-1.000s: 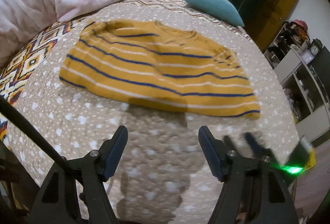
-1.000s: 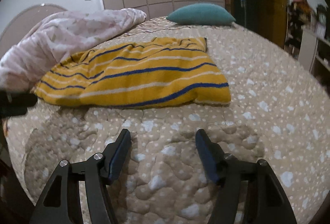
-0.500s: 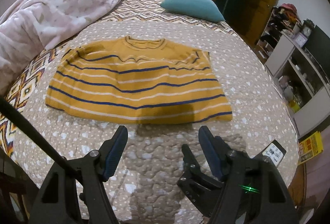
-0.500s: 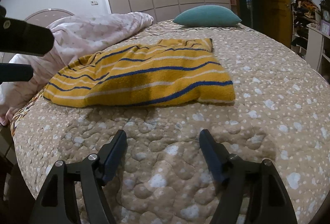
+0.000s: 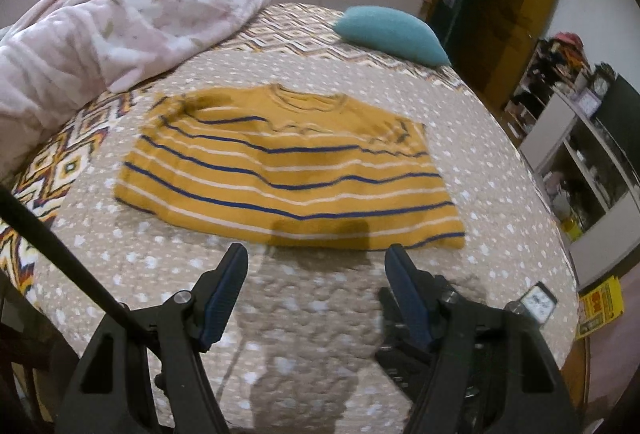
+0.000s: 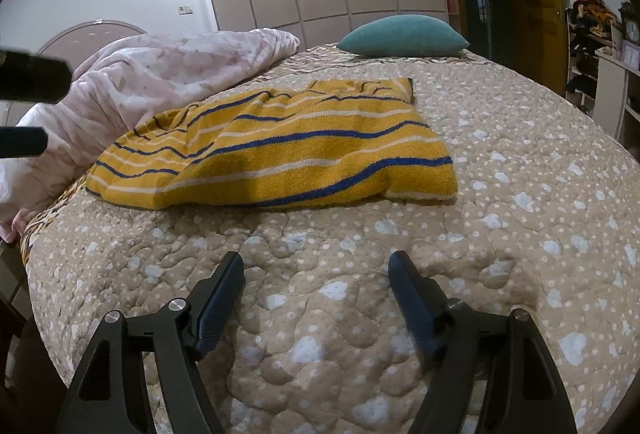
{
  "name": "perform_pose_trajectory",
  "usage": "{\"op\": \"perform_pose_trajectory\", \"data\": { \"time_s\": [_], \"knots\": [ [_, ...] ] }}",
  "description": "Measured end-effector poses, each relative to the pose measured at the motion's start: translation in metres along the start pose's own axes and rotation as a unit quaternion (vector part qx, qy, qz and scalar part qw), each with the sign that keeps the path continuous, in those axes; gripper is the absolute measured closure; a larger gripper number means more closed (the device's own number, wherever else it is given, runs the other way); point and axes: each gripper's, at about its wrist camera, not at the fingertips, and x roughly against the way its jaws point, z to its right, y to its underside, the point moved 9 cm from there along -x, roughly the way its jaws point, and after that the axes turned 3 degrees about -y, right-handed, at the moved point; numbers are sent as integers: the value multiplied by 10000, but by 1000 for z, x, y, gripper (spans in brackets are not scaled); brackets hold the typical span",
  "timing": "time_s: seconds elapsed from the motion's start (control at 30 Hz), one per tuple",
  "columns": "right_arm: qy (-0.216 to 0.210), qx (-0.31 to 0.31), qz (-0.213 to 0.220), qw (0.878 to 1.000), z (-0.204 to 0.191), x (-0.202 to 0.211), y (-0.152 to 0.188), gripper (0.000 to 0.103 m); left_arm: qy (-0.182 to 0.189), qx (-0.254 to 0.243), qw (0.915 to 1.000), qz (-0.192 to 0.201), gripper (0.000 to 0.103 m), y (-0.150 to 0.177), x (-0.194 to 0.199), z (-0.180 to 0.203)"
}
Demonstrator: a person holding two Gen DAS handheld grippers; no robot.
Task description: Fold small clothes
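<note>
Two grippers, both empty, hang over the bed, and nothing is folded yet as far as I can judge.

From the left wrist, the left gripper [image 5: 316, 264] stands with its blue-padded fingers spread wide, holding nothing, just short of the near hem of the mustard-yellow knitted jumper with blue and white stripes [image 5: 288, 170]. The jumper lies flat on the beige quilted bedspread with pale spots [image 5: 312, 314], collar away from us, sleeves seemingly already tucked in. A crumpled pink blanket [image 5: 120, 26] sits to the left and a teal cushion [image 5: 392, 34] lies at the far end, well apart from the jumper. Part of the other tool shows low on the right.

From the right wrist, the right gripper [image 6: 316, 270] is likewise spread and empty, low over the bedspread [image 6: 540, 194], near the jumper's [image 6: 280, 150] hem but not touching.

This looks like the approach before a fold. Next, each gripper should reach a hem corner, pinch through the full thickness of the knit, then carry the hem toward the collar together so the stripes stay square.
</note>
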Motion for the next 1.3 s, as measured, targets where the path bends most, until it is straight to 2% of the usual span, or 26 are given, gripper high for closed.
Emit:
{"op": "perform_pose_trajectory", "data": {
  "time_s": [0.2, 0.33, 0.5, 0.6, 0.73, 0.8, 0.83, 0.87, 0.93, 1.07, 1.1, 1.13, 1.17, 1.2, 1.27, 1.3],
  "knots": [
    [190, 170, -50, 9997, -4, -4, 0, 22, -41, 312, 9995, 19, 33, 8, -2, -45],
    [556, 331, -187, 9977, -7, -3, -5, 21, -100, 325, 9994, 90, 33, 12, -3, -66],
    [836, 403, 153, 9956, 3, 13, -58, 18, -111, 501, 9986, 126, 33, 16, -6, -90],
    [897, 343, 40, 9954, 19, 5, -85, 17, -57, 733, 9972, 129, 33, 17, -9, -106],
    [803, 109, -208, 9965, 44, -13, -100, 17, -16, 945, 9954, 132, 32, 20, -16, -124],
    [811, -138, -359, 9960, 61, -22, -103, 22, -10, 1004, 9949, 99, 31, 23, -21, -129],
    [762, -283, -448, 9957, 68, -27, -105, 31, -4, 1034, 9946, 62, 31, 26, -25, -133],
    [613, -435, -528, 9958, 71, -32, -107, 33, -2, 1049, 9945, 33, 31, 27, -28, -135],
    [309, -649, -530, 9960, 71, -38, -115, 33, 18, 1093, 9940, -35, 31, 31, -35, -139],
    [66, -785, -577, 9952, 66, -64, -134, 33, 57, 1162, 9932, -84, 31, 33, -44, -147],
    [54, -725, -681, 9950, 65, -73, -134, 35, 60, 1179, 9930, -87, 31, 33, -45, -150],
    [99, -640, -899, 9938, 67, -87, -132, 41, 69, 1201, 9927, -87, 31, 33, -45, -152],
    [295, -556, -1187, 9909, 74, -103, -127, 44, 71, 1220, 9925, -83, 31, 34, -44, -155],
    [633, -487, -1462, 9860, 87, -119, -120, 43, 60, 1223, 9924, -79, 31, 34, -43, -158],
    [769, -512, -1432, 9854, 101, -125, -123, 28, -12, 1210, 9926, -53, 31, 35, -40, -164],
    [975, -479, -1388, 9843, 106, -123, -127, 24, -56, 1202, 9927, -31, 31, 35, -39, -167]
  ]
}}
